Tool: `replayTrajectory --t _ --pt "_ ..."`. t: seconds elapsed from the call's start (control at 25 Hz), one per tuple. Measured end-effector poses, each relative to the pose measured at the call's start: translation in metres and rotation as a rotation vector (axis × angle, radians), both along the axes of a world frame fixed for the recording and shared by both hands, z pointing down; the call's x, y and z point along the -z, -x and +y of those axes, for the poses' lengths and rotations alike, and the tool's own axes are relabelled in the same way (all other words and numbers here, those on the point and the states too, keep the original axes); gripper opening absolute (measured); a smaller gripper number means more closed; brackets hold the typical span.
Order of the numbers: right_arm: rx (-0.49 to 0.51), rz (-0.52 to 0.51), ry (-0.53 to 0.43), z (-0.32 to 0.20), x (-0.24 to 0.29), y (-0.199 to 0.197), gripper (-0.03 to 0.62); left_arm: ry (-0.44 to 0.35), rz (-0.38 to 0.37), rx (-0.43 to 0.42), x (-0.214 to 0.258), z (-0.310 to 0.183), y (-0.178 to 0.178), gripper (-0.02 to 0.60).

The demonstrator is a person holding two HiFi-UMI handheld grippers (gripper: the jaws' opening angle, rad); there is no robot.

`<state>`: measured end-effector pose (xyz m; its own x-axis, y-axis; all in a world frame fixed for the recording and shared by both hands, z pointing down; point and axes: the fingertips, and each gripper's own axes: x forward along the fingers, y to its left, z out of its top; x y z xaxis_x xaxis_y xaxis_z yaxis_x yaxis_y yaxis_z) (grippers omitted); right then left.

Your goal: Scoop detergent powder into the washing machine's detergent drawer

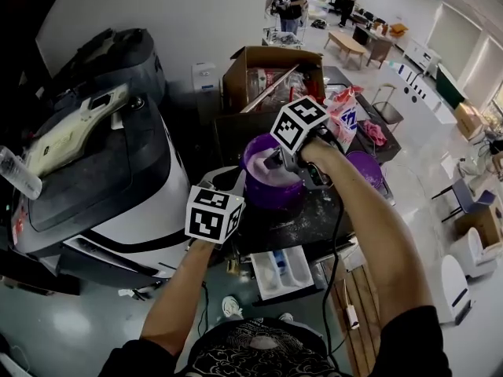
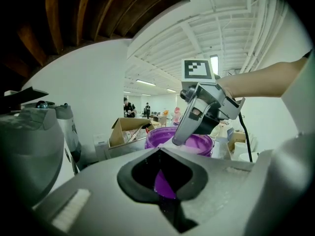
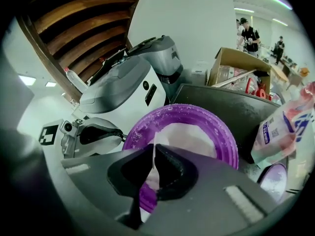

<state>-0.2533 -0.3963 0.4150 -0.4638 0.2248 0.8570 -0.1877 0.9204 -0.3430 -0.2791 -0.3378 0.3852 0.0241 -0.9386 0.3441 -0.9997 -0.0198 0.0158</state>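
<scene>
A purple bucket [image 1: 263,191] holding white detergent powder [image 3: 189,134] stands on a dark, powder-dusted table beside the washing machine [image 1: 118,203]. My right gripper [image 1: 277,163] reaches down into the bucket, shut on the thin handle of a white scoop [image 3: 154,157] whose bowl lies in the powder. My left gripper [image 1: 234,184] is at the bucket's near-left side, shut on the purple rim [image 2: 164,183]. In the left gripper view, the right gripper [image 2: 176,140] dips over the bucket [image 2: 199,144]. The white detergent drawer [image 1: 302,269] lies pulled out below the table's front edge.
A detergent bag [image 1: 346,116] leans at the bucket's right, with a purple lid [image 1: 365,167] beside it. An open cardboard box [image 1: 271,73] stands behind. A plastic bottle [image 1: 20,173] lies on the machine's top. Two people stand far back in the room.
</scene>
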Motion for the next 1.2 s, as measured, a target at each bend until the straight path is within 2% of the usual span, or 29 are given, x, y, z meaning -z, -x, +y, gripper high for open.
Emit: replayTrajectory --t 0.6,1.0,1.2 --pt "-0.143 -0.266 0.240 0.001 0.033 -0.010 0.038 -0.008 -0.020 0.126 0.009 0.000 -0.014 0.002" --pt "-0.186 -0.446 0.443 0.008 0.052 -0.026 0.038 -0.003 -0.049 0.202 0.013 -0.001 -0.035 0.002" --pt "-0.250 -0.520 0.568 0.007 0.055 -0.033 0.038 0.000 -0.059 0.252 0.012 0.002 -0.039 0.002"
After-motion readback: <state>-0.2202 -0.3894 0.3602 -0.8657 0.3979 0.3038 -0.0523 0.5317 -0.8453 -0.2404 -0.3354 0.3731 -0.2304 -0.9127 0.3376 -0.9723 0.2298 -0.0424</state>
